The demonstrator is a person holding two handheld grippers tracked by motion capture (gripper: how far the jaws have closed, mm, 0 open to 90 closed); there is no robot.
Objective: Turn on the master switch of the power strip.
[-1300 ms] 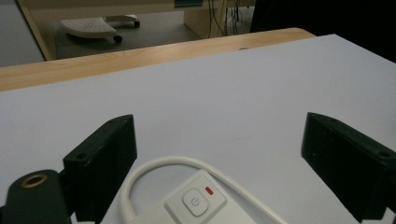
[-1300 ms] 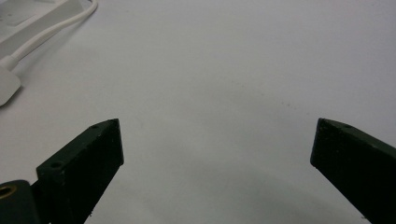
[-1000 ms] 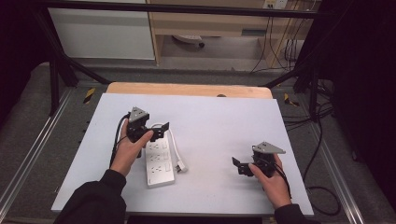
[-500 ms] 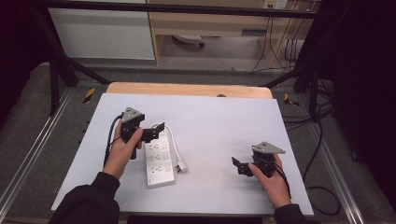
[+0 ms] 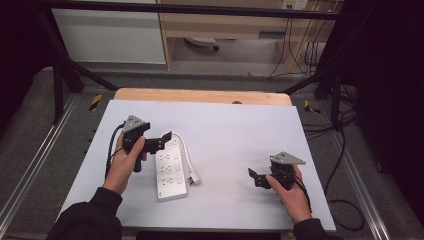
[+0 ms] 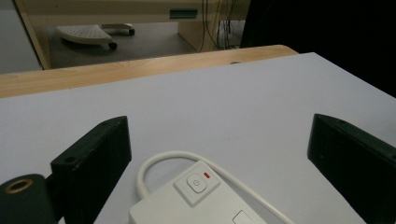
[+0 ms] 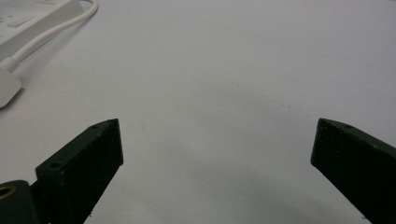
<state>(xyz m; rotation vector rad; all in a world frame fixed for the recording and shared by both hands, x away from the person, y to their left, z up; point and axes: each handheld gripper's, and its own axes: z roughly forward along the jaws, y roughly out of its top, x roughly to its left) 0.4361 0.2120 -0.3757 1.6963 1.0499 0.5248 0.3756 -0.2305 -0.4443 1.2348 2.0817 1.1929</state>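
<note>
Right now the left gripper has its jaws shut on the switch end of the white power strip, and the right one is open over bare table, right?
Not quite. The left gripper isn't shut: the left gripper view shows its jaws wide apart, either side of the power strip. The right gripper is open.

Table top [image 5: 240,135] is a matt, smooth pale grey sheet, w/ a bare light wood edge [image 5: 200,96] at the far side, satin finish. Power strip [image 5: 170,170] looks like white plastic, smooth w/ a slight sheen; its cord [image 5: 186,152] is white, rubbery-looking, smooth. Left gripper [image 5: 161,142] and right gripper [image 5: 253,176] are matt black, prob. plastic, jaws a bit coarse up close. Each carries a dull grey plate [image 5: 289,158], metal-looking. A brass-coloured insert [image 6: 17,186] sits shiny in the left gripper's body. Sleeves [image 5: 90,220] are dark cloth.
</note>
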